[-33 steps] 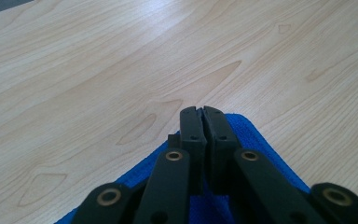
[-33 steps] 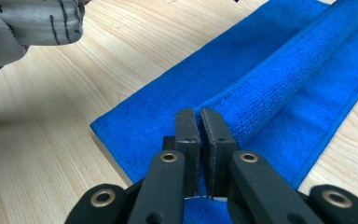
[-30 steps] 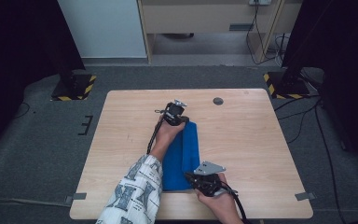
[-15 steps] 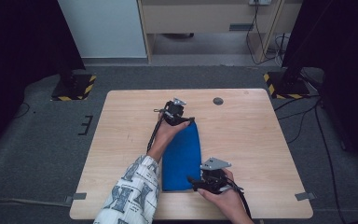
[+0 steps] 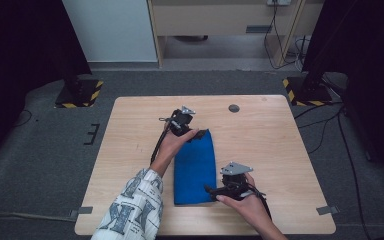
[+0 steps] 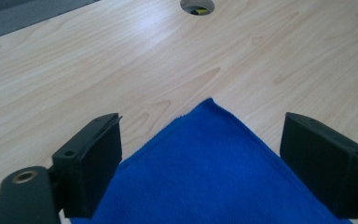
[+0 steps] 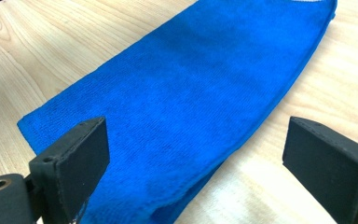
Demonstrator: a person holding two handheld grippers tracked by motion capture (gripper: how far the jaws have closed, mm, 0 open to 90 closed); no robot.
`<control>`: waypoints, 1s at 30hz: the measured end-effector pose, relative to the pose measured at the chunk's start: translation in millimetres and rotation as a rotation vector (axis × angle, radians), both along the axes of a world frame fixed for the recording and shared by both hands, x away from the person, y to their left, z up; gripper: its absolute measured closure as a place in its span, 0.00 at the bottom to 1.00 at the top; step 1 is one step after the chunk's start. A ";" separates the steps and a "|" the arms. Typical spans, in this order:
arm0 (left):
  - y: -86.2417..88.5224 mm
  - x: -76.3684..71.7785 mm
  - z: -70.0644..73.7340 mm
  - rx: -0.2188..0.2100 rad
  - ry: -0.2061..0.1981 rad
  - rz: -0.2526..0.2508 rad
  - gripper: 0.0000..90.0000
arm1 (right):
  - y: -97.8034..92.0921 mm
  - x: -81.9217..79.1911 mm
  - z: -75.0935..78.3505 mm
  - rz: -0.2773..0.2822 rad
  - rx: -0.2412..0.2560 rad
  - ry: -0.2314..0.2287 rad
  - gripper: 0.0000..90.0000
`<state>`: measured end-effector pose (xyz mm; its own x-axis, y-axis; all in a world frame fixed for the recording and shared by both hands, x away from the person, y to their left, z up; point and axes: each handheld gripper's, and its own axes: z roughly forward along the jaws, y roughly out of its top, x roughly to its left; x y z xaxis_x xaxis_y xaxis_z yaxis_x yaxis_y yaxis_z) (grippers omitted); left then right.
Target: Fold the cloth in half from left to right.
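A blue cloth [image 5: 195,167] lies folded into a long strip on the wooden table [image 5: 130,150]. My left gripper [image 5: 192,134] hovers at the cloth's far end, open, with the far corner of the blue cloth [image 6: 209,163] between its spread jaws. At the near right corner of the strip my right gripper [image 5: 214,190] is open too; its jaws straddle the folded edge of the blue cloth [image 7: 191,107]. Neither gripper holds anything.
A round cable hole [image 5: 234,108] is set in the table near its far edge and appears again as the cable hole [image 6: 196,4]. A patterned sleeve [image 5: 130,210] comes in from the bottom. Grey floor surrounds the table.
The cloth now lies straighter and flatter as a strip. My right gripper has drawn back to the right off the cloth's near end. The left gripper stayed at the far end.
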<state>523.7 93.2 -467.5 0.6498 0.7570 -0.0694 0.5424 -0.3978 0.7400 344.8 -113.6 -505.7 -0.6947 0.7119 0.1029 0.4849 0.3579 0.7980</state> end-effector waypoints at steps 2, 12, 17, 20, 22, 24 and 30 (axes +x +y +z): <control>3.1 -7.5 1.0 0.023 -0.001 -0.009 0.11 | -1.9 5.0 2.0 0.021 -0.008 -0.014 0.08; 33.1 -30.0 3.0 0.008 -0.004 -0.008 0.09 | -6.4 18.9 5.5 0.017 -0.030 -0.037 0.14; 46.0 -38.3 -0.1 -0.027 -0.002 -0.022 0.09 | -8.8 27.1 5.1 0.015 -0.048 -0.020 0.18; 49.6 -41.1 -2.4 -0.012 0.012 -0.050 0.07 | -10.2 35.1 8.5 0.012 -0.051 -0.020 0.21; 50.8 -43.3 -3.1 0.006 -0.004 -0.059 0.07 | -10.1 40.1 10.3 0.007 -0.060 -0.030 0.23; 52.5 -45.0 -4.3 -0.012 -0.002 -0.056 0.07 | -9.3 45.1 12.5 0.014 -0.068 -0.028 0.24; 54.3 -44.0 -9.4 0.002 -0.006 -0.032 0.08 | -6.2 60.0 20.6 0.004 -0.063 -0.019 0.28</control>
